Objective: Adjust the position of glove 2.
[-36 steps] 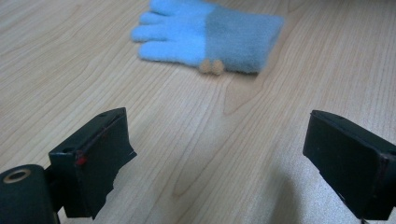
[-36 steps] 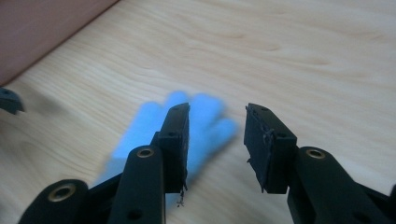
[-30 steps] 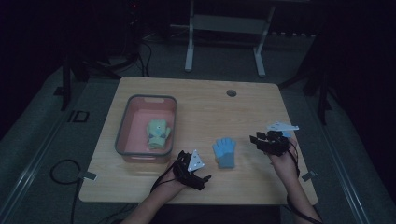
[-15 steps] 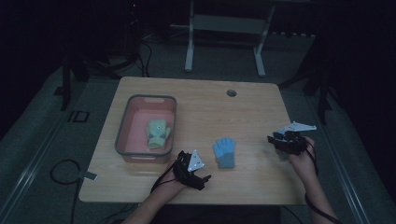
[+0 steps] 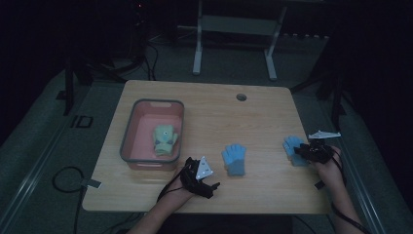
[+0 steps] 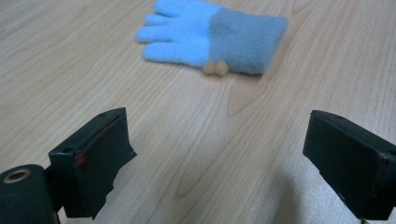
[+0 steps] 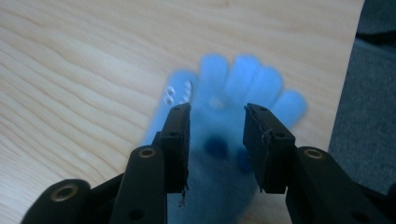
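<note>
The right claw (image 7: 217, 140) hangs half-spread over a blue glove (image 7: 233, 93); it should drop squarely, then pinch. The left claw (image 6: 224, 158) waits spread.

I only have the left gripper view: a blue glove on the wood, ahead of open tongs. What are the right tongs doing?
Observer: The right tongs are over a second blue glove near the table's right edge. It lies between the jaws, but I can't tell if the pads press on it.
Operator: How far is that from my glove?
Observer: Your blue glove is apart from it, nearer the table's middle, between the two hands.
Operator: Is there a container anywhere?
Observer: Yes, a pink bin on the table's left side, with a pale green soft item lying inside.
</note>
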